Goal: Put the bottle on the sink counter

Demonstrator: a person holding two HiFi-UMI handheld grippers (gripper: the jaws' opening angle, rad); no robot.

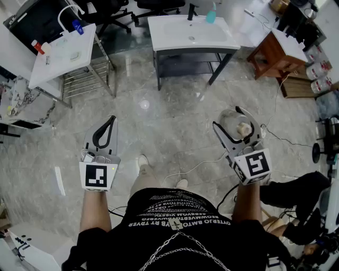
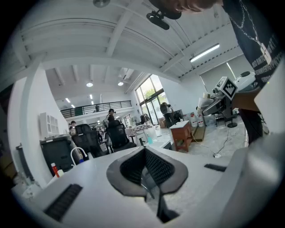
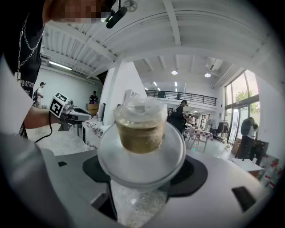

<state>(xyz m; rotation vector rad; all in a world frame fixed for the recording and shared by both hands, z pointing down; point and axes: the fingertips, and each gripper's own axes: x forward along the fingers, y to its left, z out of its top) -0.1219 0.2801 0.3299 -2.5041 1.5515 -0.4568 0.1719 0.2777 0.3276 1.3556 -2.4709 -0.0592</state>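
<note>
The person stands on the grey marble floor (image 1: 175, 122), well short of the sink counter (image 1: 168, 38), with a gripper held out low in each hand.

The right gripper (image 1: 237, 120) carries the bottle (image 1: 233, 117). It is a clear, round-bodied bottle with a tan cap, held up off the floor on the right of the scene, well apart from the counter. In the right gripper view the bottle (image 3: 141, 133) fills the space between the two dark pads (image 3: 196, 173). The jaws stand wide around its broad body and press on it from both sides.

The left gripper (image 1: 110, 123) hangs level with it on the left. Its two fingers are pressed together into a narrow point. In the left gripper view the ribbed pads (image 2: 156, 165) meet along their length, and the left gripper (image 2: 145, 153) has nothing between them.

The counter is at the far side, a white basin top on a dark frame. A dark tap (image 1: 192, 10) and a small teal bottle (image 1: 211, 15) stand at its far edge. To the far left is a white table (image 1: 53, 66) with a metal rack (image 1: 87, 79) just beside it, and to the far right a brown wooden cabinet (image 1: 270, 55). A thin cable (image 1: 196, 166) trails over the floor near the person's feet.
</note>
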